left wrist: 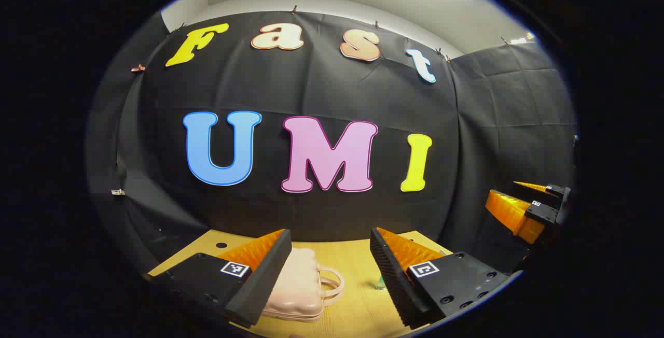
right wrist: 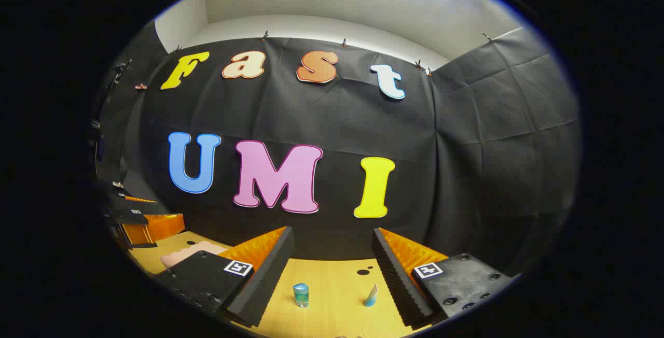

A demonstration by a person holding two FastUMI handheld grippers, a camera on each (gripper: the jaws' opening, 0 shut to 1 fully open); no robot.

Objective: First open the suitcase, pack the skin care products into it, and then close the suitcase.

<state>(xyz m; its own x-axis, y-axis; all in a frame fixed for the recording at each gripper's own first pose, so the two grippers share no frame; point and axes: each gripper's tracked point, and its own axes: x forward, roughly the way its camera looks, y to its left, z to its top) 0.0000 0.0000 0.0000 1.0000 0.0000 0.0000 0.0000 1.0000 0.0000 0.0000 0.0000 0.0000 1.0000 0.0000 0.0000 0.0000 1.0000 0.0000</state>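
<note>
- Suitcase [left wrist: 298, 289], pale pink with a looped handle, lies closed on the wooden table [left wrist: 358, 307] in the left gripper view, partly behind the left finger of the left gripper [left wrist: 329, 234]
- That gripper hangs above it, jaws wide apart, gripping nothing and touching nothing
- Right of the suitcase, bare tabletop runs to the table's far edge at the black wall; the other gripper [left wrist: 524, 206] hovers well apart at the right
- Right gripper view: the suitcase's corner [right wrist: 184, 255] peeks out left of the right gripper [right wrist: 332, 234], well apart from it
- Its jaws stand wide, empty
- A small blue jar [right wrist: 301, 294] and a slim blue tube [right wrist: 371, 296] stand on the table right of the suitcase, between the fingers but below them, with open wood around
</note>
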